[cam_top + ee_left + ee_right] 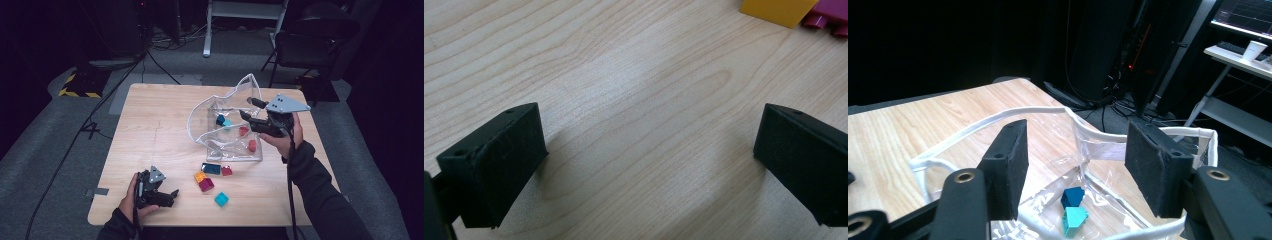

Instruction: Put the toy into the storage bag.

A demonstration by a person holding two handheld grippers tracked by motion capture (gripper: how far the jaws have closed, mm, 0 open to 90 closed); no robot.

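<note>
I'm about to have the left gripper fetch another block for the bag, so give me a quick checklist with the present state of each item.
1. Left gripper open and holding nothing: ok, its jaws stand wide over bare table.
2. Loose blocks in reach: ok, the yellow block, magenta block and teal block lie just beyond it.
3. Clear bag mouth open: ok, the white rim stands up in the right gripper view.
4. Right gripper free of the bag: ok, jaws apart above the mouth, nothing between them.
5. Bag will stay open unaided: cannot tell.
</note>
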